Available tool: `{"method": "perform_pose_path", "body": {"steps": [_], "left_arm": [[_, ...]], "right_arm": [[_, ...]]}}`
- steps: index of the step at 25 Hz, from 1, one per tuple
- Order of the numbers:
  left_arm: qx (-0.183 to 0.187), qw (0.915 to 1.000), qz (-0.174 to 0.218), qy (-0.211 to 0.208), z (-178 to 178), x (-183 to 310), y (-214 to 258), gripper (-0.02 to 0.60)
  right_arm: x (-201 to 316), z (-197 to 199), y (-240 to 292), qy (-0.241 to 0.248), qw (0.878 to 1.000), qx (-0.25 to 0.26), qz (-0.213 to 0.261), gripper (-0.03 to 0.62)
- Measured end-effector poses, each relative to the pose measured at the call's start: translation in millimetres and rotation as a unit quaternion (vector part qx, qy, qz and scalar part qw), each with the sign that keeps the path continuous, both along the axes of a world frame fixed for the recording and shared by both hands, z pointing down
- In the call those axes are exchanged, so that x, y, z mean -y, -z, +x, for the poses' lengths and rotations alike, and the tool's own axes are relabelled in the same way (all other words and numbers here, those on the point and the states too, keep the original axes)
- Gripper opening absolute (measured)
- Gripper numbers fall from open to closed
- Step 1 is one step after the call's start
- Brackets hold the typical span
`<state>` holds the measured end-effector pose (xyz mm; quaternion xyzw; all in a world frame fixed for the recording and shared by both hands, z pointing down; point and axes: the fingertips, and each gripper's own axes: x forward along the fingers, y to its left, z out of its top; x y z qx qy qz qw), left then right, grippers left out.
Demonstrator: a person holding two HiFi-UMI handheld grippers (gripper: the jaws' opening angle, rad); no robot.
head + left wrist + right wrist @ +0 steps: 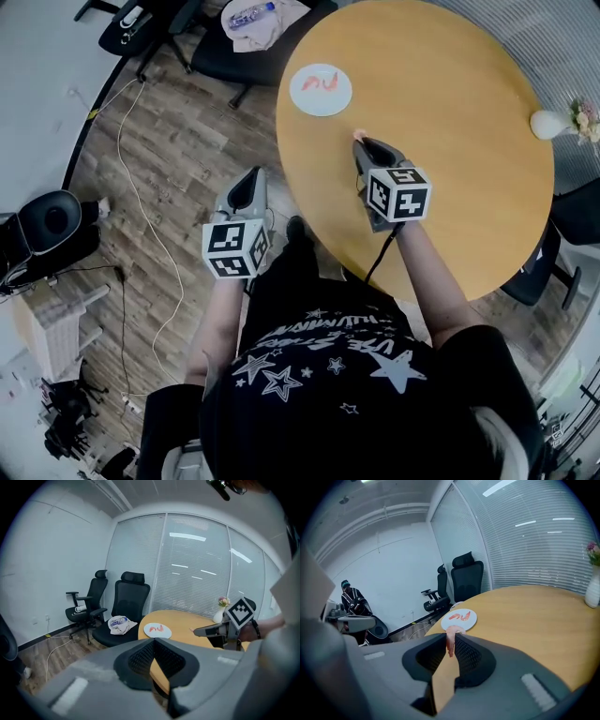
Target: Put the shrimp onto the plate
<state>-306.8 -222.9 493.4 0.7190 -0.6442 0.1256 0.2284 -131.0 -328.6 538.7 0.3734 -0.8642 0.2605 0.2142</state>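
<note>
Now, the right gripper [450,641] has its jaws closed on a pale pink shrimp [451,641], which is pinched between the dark ribbed pads and hangs with one end poking out past the tips. In the head view this gripper [361,142] is held above the round wooden table [450,112], with the shrimp [358,134] showing as a small pink spot at its front end.

The white plate [325,102] lies on the table ahead of those jaws, near the edge and clear of them. Two other shrimp [314,82] (orange-pink, curled) already lie on it side by side. The right gripper view shows the same plate [452,619] just beyond the held shrimp.

The left gripper [154,641] has its jaws together with nothing between them. From the head view it [246,187] sits off the table, out over the wood-plank floor [187,141], level with the right gripper and well apart from it.

Further out, a white vase [548,123] with flowers stands at the far right of the table. A black office chair [234,52] sits beyond the plate, with a bundle of cloth and a bottle on its seat.
</note>
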Motion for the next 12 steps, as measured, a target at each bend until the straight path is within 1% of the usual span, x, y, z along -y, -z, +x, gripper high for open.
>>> {"method": "perform_pose_path", "body": {"steps": [4,12], "left_arm": [[-0.008,0.9999,-0.006,-0.011,-14.4,13.5,-7.7,0.002],[-0.026,0.9989,-0.014,-0.038,-32.3,40.7,-19.0,0.002]], "right_arm": [[14.0,-16.4,-2.0,-0.010,1.000,-0.005,0.001,0.060],[37.0,-40.8,-8.2,-0.027,0.999,-0.024,-0.003,0.060]]}}
